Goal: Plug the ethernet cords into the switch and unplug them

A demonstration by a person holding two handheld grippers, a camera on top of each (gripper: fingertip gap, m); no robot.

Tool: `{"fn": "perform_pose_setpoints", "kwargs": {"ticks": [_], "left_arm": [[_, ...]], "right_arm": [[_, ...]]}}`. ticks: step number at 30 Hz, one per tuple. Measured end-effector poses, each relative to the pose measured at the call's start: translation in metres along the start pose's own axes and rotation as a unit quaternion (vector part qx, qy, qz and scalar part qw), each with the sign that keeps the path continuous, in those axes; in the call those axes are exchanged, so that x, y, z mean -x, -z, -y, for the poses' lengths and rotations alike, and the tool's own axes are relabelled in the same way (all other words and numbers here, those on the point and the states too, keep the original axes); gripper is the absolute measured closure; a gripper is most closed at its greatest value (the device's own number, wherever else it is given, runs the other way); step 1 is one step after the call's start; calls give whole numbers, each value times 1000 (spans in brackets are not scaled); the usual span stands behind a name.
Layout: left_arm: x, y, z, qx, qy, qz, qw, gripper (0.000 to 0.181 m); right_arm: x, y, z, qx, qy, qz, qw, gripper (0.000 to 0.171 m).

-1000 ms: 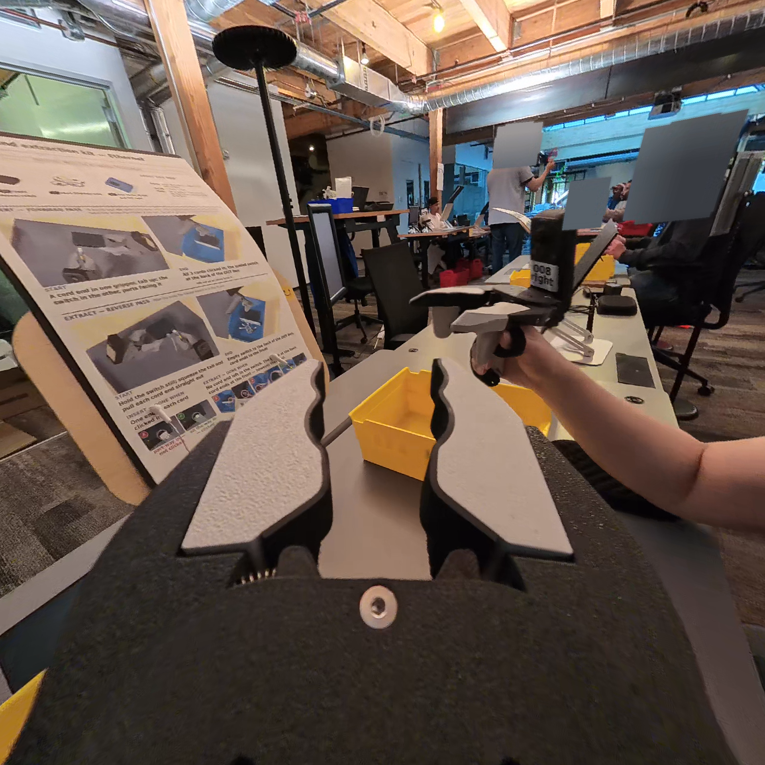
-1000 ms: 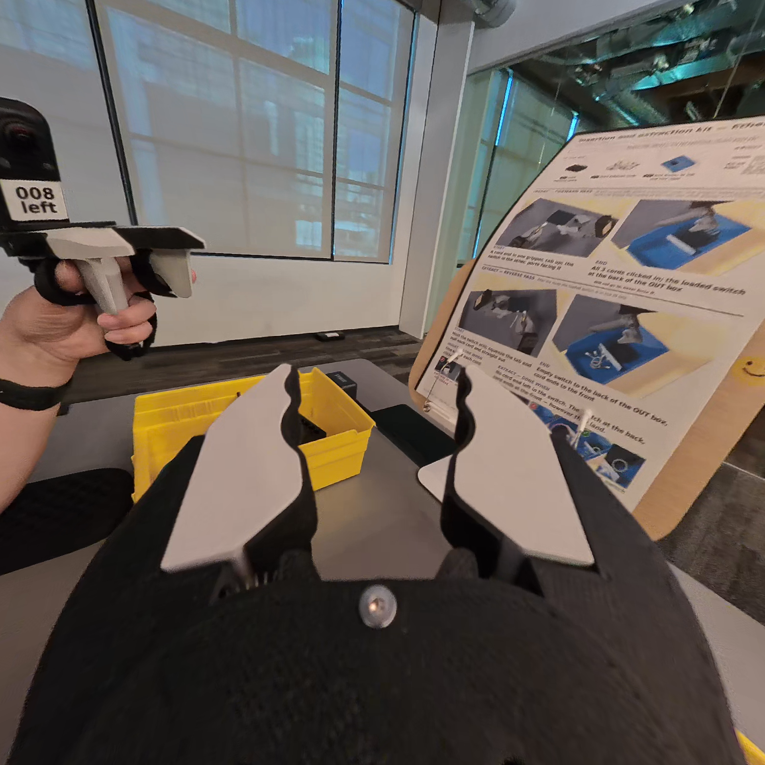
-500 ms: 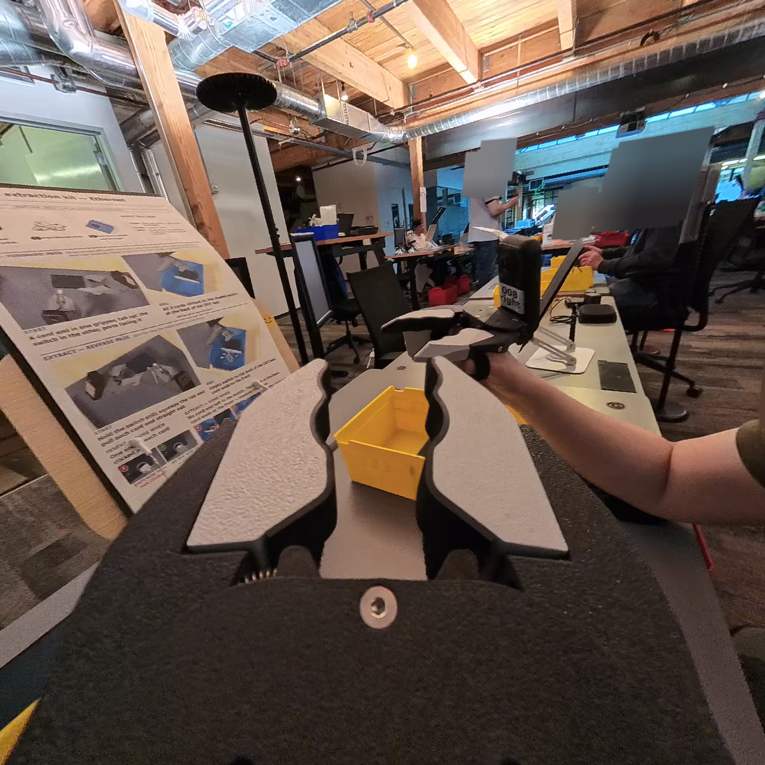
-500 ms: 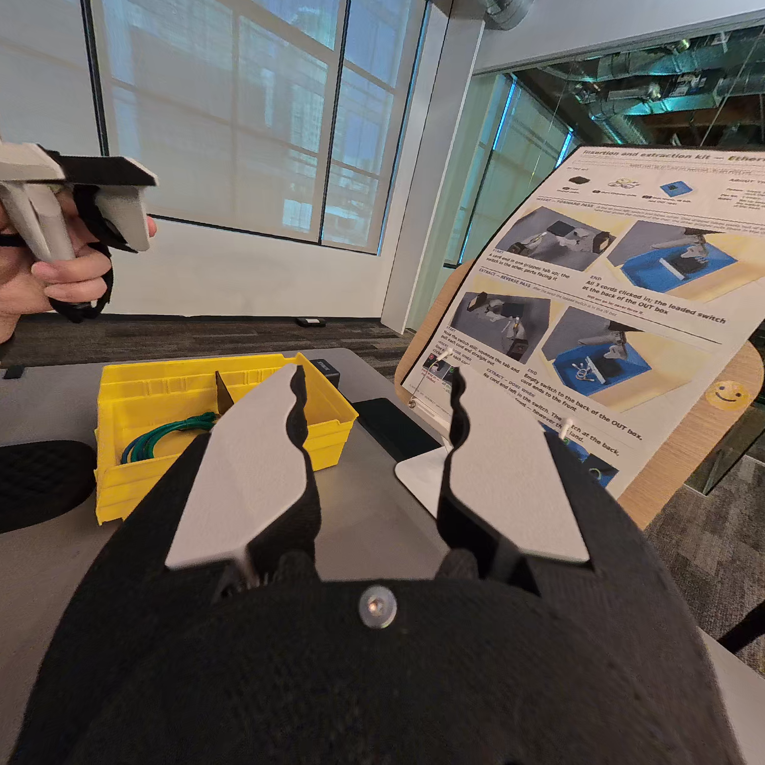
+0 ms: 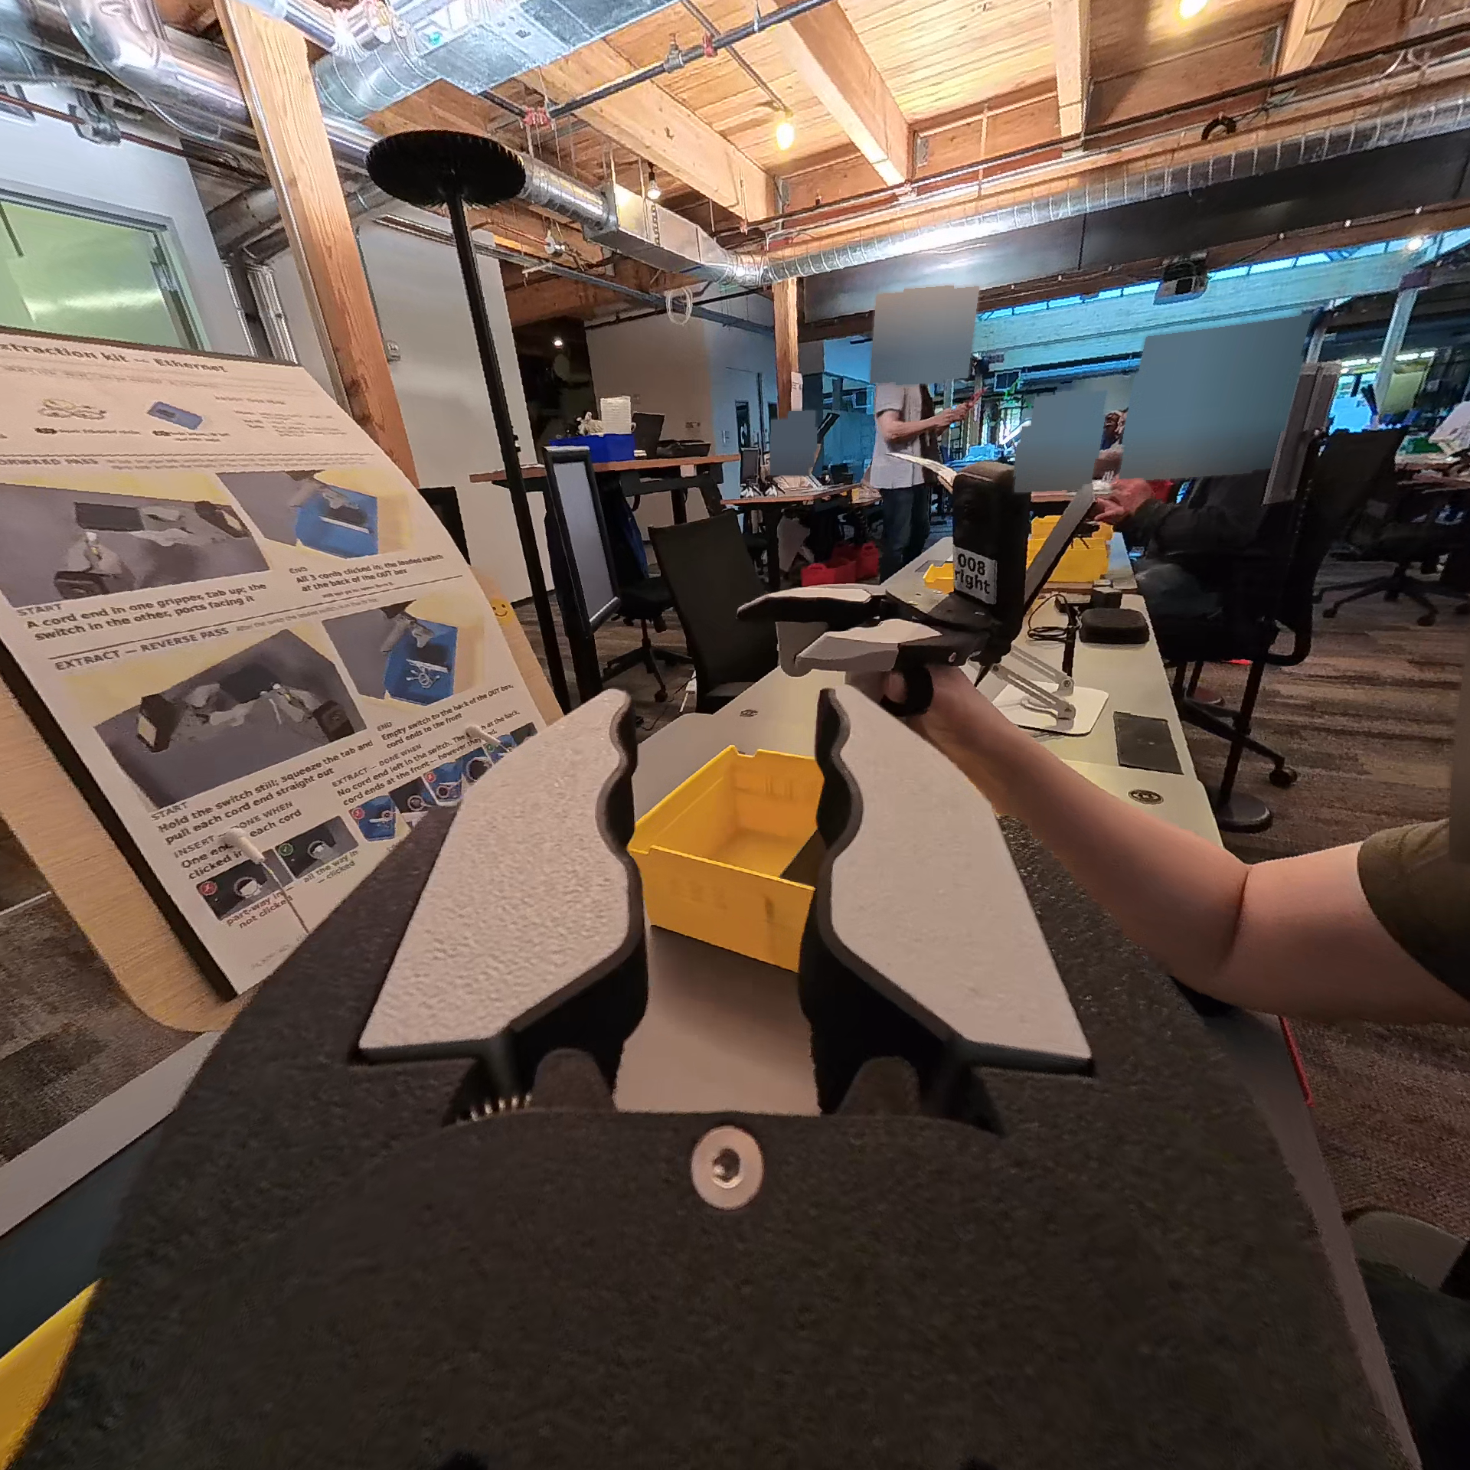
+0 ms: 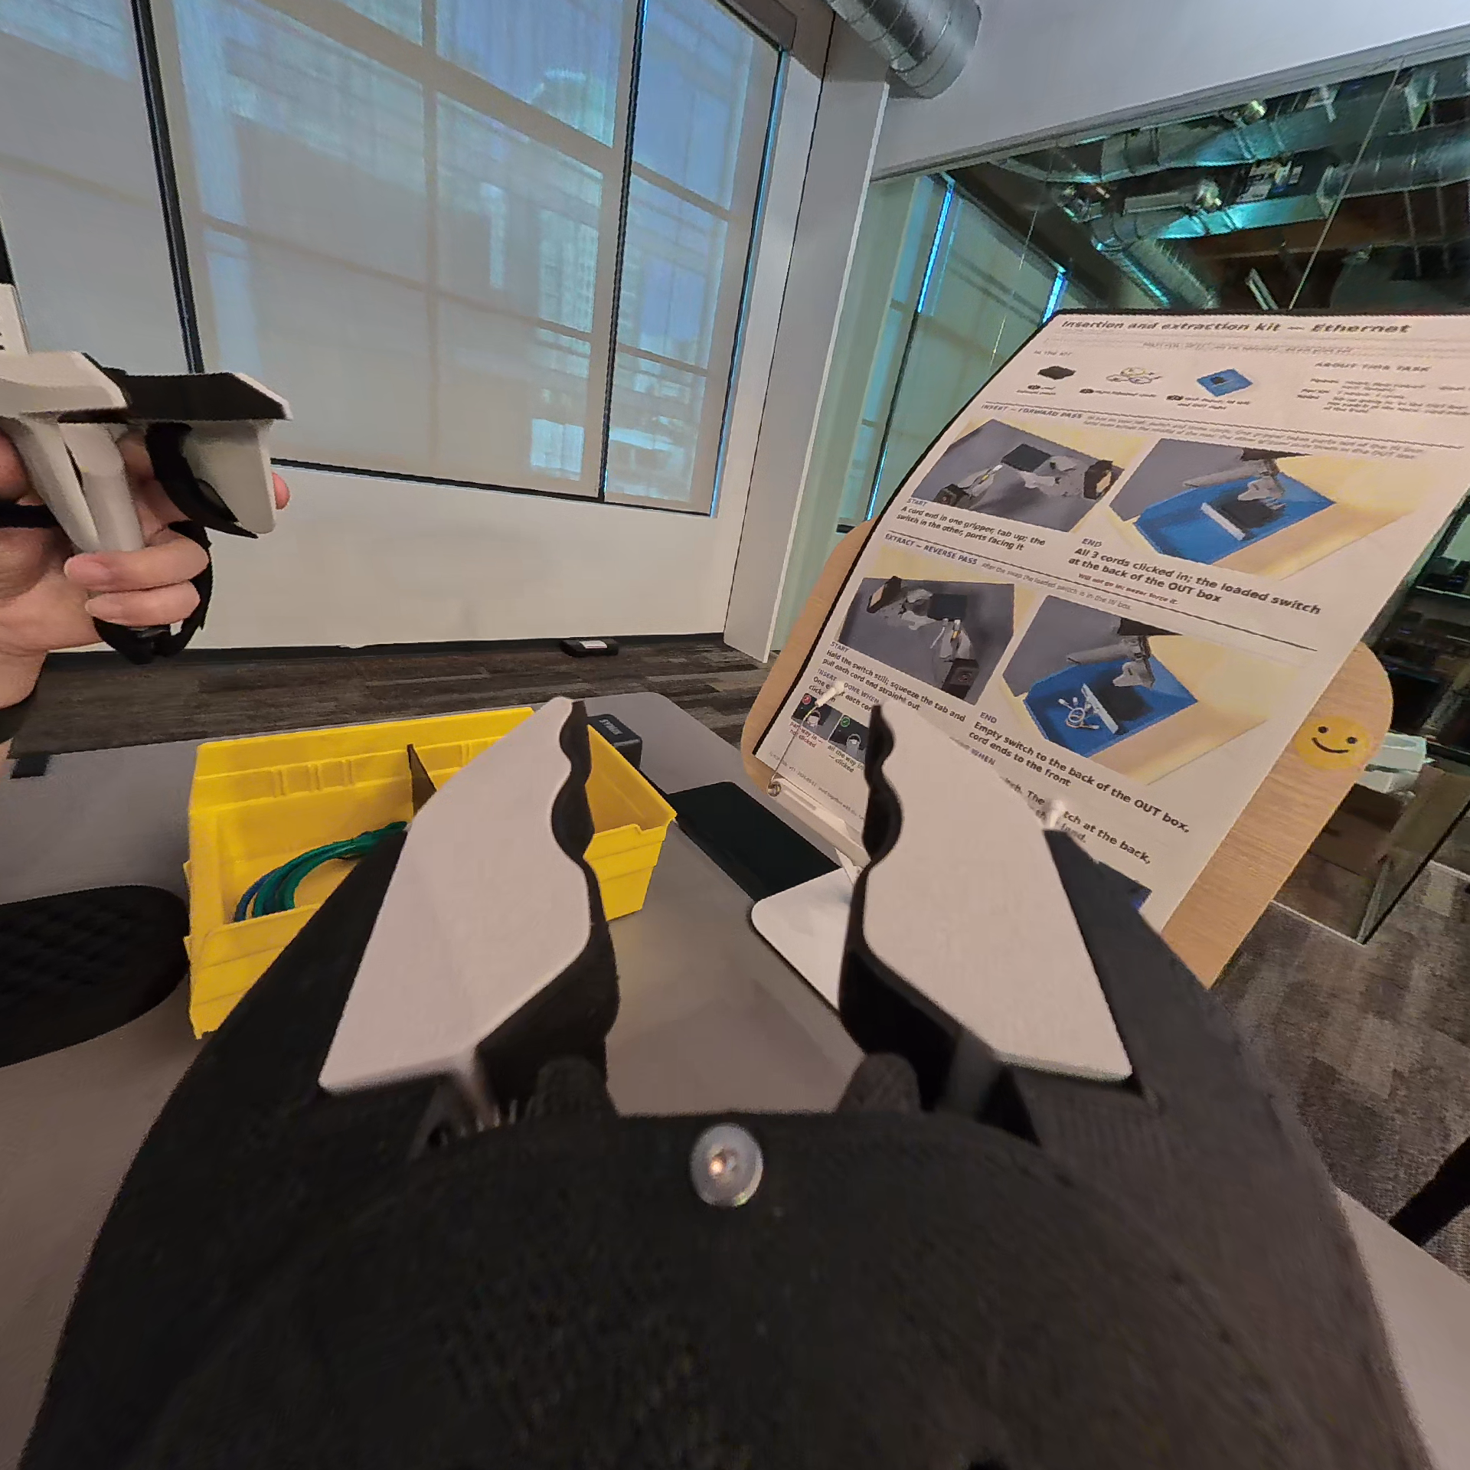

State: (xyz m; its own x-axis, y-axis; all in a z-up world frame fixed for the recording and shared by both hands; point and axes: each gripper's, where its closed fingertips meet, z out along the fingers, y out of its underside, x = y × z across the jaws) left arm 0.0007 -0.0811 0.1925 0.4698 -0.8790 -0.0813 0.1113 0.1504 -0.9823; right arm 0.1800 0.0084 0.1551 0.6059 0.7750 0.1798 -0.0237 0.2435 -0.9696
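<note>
My left gripper is open and empty, held above the grey table. An empty-looking yellow bin stands straight ahead of it. My right gripper is open and empty too. To its left a second yellow bin holds coiled green and blue ethernet cords; the right gripper's left finger hides part of that bin. No switch is plainly visible. Each view shows the other gripper held up in a hand: the right gripper and the left gripper.
A slanted instruction board stands at the table's far edge and also shows in the right wrist view, on a white stand. A small black box sits behind the cord bin. A black pad lies left. Desks, chairs and people fill the background. Spacing between my two grippers at the tips: around 20 cm.
Both grippers stay open and empty. The right wrist view has tilted down toward the cord bin, so the cords now show. The left wrist view now looks down into its bin.
</note>
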Motion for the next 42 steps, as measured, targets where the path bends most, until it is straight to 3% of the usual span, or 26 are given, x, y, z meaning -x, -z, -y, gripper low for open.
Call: {"fn": "perform_pose_setpoints", "kwargs": {"ticks": [19, 35, 39, 42], "left_arm": [[1, 2, -1, 5, 11, -2, 1000, 138], [-2, -2, -6, 20, 12, -9, 1000, 138], [-3, 0, -5, 18, 16, -13, 1000, 137], [-3, 1, -5, 19, 22, -19, 999, 137]], "right_arm": [[-7, 3, 0, -8, -50, -2, 999, 113], [-14, 4, -6, 11, -32, -12, 999, 114], [-28, 23, 6, 22, -20, -38, 999, 115], [-44, 61, 25, 38, -28, -81, 996, 115]]}}
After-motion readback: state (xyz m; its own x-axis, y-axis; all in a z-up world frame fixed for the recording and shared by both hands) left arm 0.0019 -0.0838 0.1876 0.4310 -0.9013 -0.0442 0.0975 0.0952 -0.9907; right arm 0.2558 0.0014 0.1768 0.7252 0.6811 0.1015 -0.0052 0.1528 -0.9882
